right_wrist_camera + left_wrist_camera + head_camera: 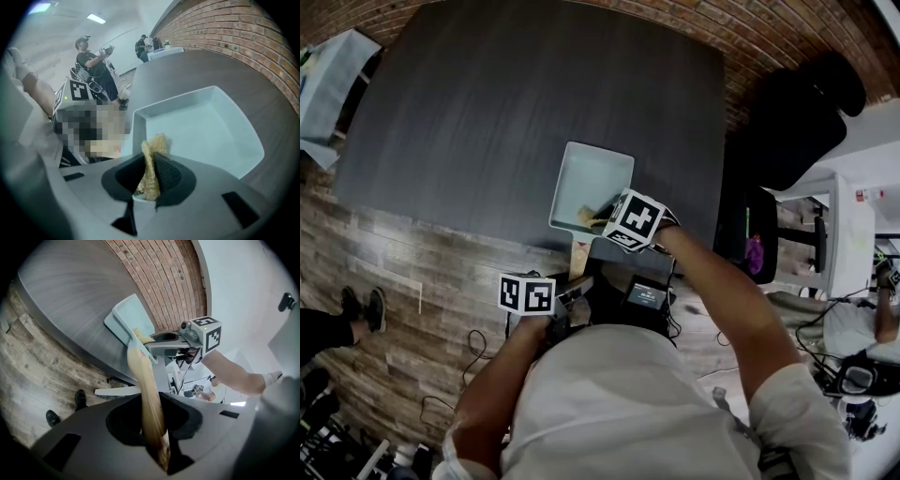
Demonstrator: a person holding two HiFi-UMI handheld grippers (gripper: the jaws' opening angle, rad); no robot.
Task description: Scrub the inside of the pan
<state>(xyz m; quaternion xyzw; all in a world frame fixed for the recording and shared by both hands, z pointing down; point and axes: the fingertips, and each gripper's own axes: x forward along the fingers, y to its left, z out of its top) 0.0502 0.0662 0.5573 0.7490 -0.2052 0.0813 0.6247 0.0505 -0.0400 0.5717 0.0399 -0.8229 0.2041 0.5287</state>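
A pale blue square pan [591, 183] sits on the dark table [487, 103] near its front edge, its wooden handle [578, 255] reaching back over that edge. My left gripper [151, 420] is shut on the handle [146, 390], and beyond it the pan [126, 317] shows tilted in the left gripper view. My right gripper [151, 174] is shut on a tan fibrous scrub pad [152, 157]. It hangs over the pan's [201, 126] near wall, pointing steeply down. In the head view the right gripper [600, 223] holds the pad [591, 217] at the pan's near right corner.
A black chair [797, 122] stands right of the table by the brick wall [750, 37]. Cables [478, 347] lie on the wood floor at my feet. A standing person [96, 65] works in the background. A pair of shoes [361, 309] shows at left.
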